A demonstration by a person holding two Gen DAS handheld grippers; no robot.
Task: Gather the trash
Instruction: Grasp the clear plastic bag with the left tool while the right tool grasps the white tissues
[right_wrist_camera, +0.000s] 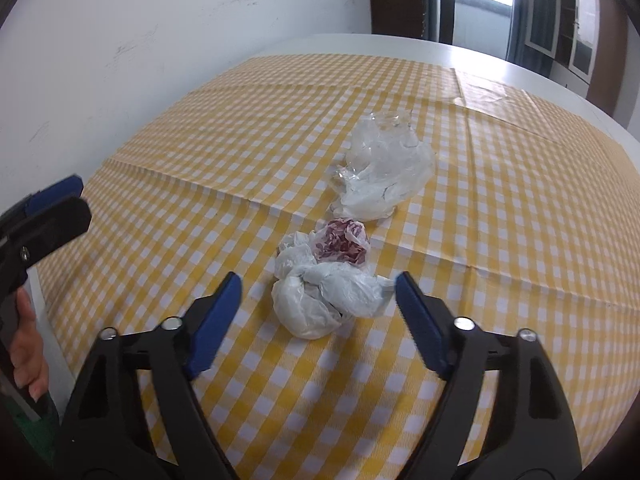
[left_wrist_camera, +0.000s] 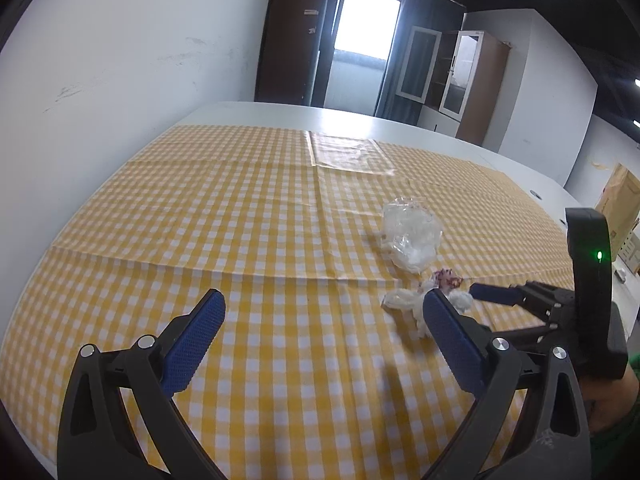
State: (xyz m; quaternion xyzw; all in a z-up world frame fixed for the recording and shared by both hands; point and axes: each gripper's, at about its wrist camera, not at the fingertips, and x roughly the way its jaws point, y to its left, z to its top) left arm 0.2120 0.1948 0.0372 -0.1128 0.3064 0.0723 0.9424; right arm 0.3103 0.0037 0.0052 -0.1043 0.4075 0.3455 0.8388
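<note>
On a table [left_wrist_camera: 248,110] covered with a yellow-and-white checked tablecloth [right_wrist_camera: 500,240], a knotted white plastic bag [right_wrist_camera: 324,300] lies with a crumpled wrapper printed in dark red [right_wrist_camera: 344,242] touching its far side. Just beyond them sits a crumpled clear plastic bag [right_wrist_camera: 380,172], and further back a flat transparent sheet [left_wrist_camera: 348,154] lies on the cloth. The right gripper [right_wrist_camera: 318,304] points down at the knotted bag, its blue pads spread on either side of it, not touching. The left gripper [left_wrist_camera: 322,308] hangs over bare cloth to the left of the trash, its fingers spread wide with nothing between them. In the right wrist view, a hand [right_wrist_camera: 26,344] grasps the left gripper's handle at the left edge.
</note>
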